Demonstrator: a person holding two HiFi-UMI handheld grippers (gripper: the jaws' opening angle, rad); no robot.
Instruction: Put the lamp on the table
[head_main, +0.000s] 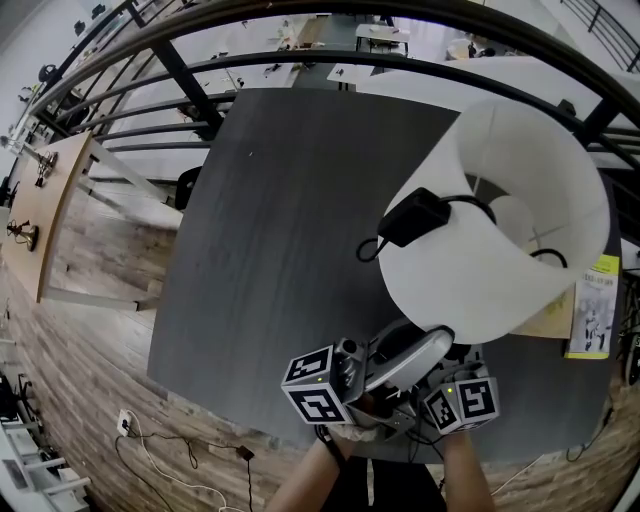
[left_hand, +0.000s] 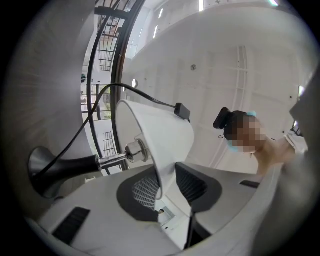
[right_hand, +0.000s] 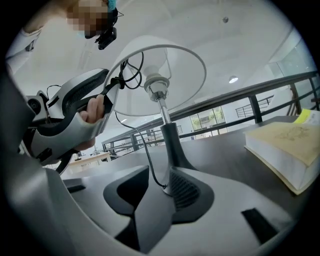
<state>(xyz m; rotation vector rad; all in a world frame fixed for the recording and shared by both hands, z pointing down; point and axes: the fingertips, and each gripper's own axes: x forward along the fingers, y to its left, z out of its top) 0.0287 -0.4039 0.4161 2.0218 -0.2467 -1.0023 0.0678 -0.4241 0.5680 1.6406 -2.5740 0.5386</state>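
Dark grey table (head_main: 270, 250) carries the lamp (right_hand: 167, 140), which stands upright with its foot just ahead of the right gripper (right_hand: 157, 185), whose jaws are apart and empty. Higher up, the left gripper (left_hand: 167, 185) has its jaws apart around the rim of the shade (left_hand: 160, 135) and seems not to press it.
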